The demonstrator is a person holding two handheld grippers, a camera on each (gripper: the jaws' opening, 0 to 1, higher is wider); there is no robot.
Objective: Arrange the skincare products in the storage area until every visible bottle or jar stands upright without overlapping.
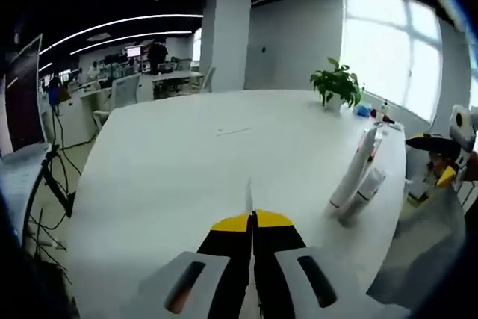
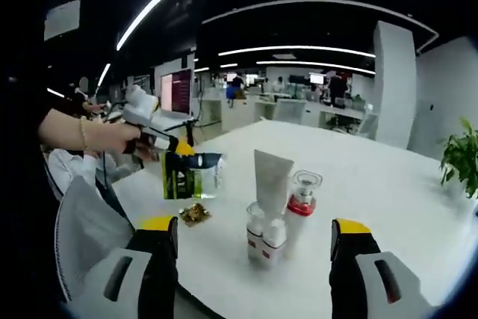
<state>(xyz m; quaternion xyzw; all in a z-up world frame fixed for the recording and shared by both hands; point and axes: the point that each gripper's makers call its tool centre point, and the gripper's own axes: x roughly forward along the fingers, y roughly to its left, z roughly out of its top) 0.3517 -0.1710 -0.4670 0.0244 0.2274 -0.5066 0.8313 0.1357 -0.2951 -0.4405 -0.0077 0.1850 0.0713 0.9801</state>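
Right gripper (image 2: 254, 240) jaws wide apart; tube cluster (image 2: 270, 207) stands between.

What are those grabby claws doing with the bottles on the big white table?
A person is tidying skincare products on a white table. The right gripper is open around an upright cluster: a white squeeze tube, a red-collared clear-capped bottle and small white bottles. The left gripper is shut, holding nothing.
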